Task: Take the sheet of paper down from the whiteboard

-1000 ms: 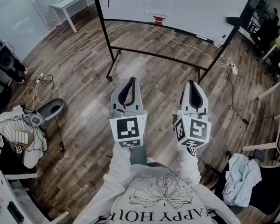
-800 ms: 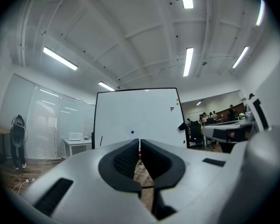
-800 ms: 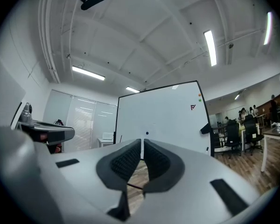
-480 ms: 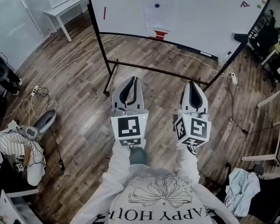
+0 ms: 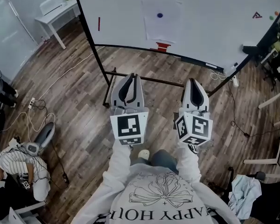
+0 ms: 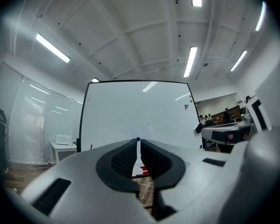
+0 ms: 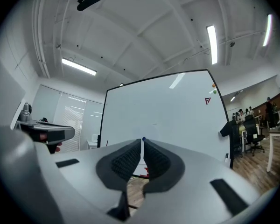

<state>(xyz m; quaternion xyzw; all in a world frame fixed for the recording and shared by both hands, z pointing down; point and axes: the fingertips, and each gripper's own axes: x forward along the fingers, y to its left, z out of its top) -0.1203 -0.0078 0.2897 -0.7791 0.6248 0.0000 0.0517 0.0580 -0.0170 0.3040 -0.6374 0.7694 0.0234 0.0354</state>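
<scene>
The sheet of paper (image 5: 163, 28) hangs on the whiteboard (image 5: 214, 17), near its middle, pinned by a blue magnet (image 5: 159, 15) at the sheet's top. The left gripper (image 5: 129, 76) and the right gripper (image 5: 194, 81) are side by side in front of the whiteboard, well apart from it. Each has its jaws pressed together with nothing between them.

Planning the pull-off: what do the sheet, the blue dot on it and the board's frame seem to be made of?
Sheet: thin matt white paper, lying flat, its edges barely visible against the whiteboard.
Blue dot: small round piece, probably a plastic-capped magnet; too small to be sure.
Frame: slim straight black bars, likely painted metal tubing.
</scene>
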